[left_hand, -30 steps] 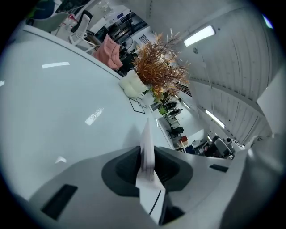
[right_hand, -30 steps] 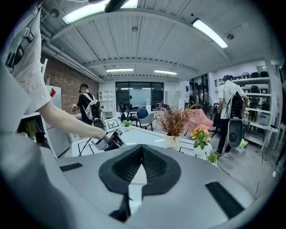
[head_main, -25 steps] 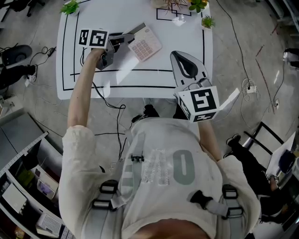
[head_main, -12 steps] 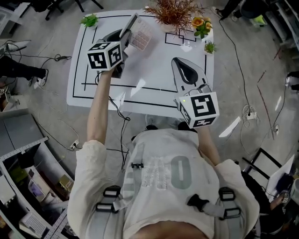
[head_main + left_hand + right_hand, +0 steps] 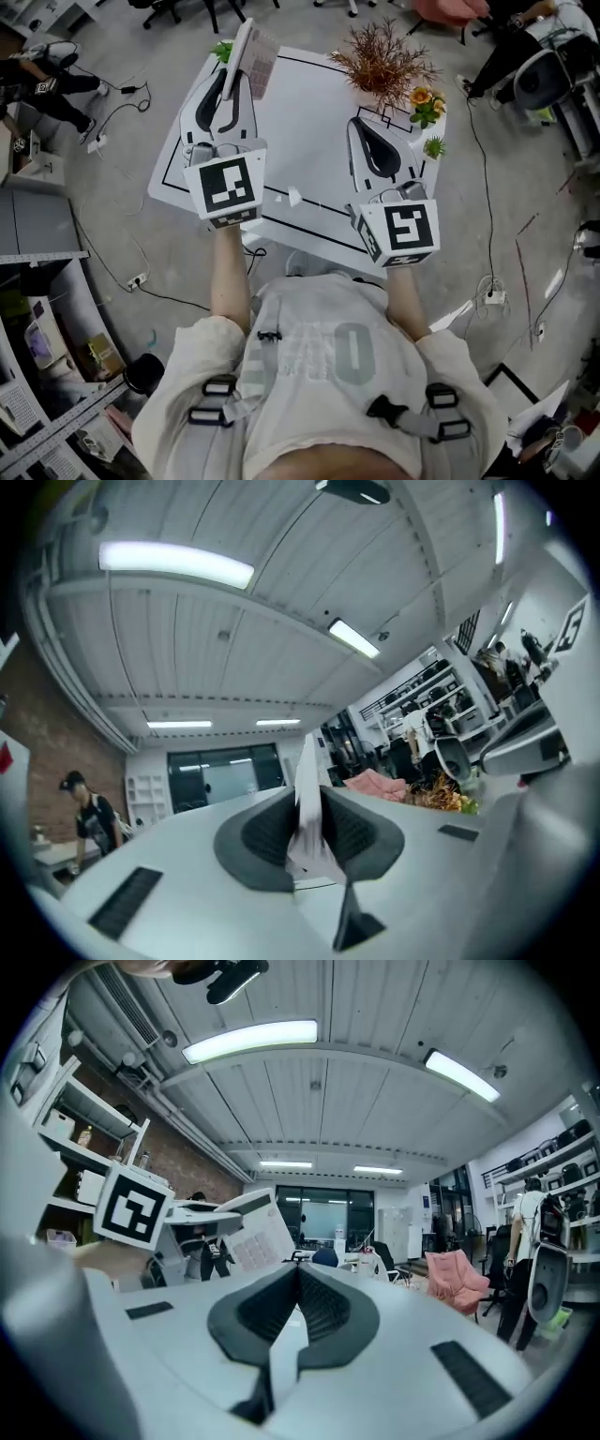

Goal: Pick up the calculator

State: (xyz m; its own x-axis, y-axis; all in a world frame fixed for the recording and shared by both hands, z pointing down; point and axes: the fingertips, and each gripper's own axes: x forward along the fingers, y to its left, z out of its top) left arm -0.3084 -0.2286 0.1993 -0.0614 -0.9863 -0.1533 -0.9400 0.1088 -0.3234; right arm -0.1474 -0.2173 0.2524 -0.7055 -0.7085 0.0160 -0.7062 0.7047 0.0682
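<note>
I have the left hand-held gripper (image 5: 230, 80) clamped on the flat white calculator with pale keys (image 5: 254, 54). In the left gripper view the calculator (image 5: 307, 794) stands edge-on between the dark ribbed pads (image 5: 267, 832), which press on both its faces. It is lifted clear of the white bench with black line markings (image 5: 309, 131) and hangs over the bench's far left corner, tilted nearly upright. The right hand-held gripper (image 5: 367, 131) hovers over the bench's near right part; its jaws are together with nothing between them (image 5: 298, 1279). From that gripper's camera I see the calculator (image 5: 258, 1232) up in the air off to the left. A dried reddish-brown branchy plant (image 5: 380, 61) stands at the bench's far edge, and small potted orange flowers (image 5: 424, 97) stand at its far right corner.
</note>
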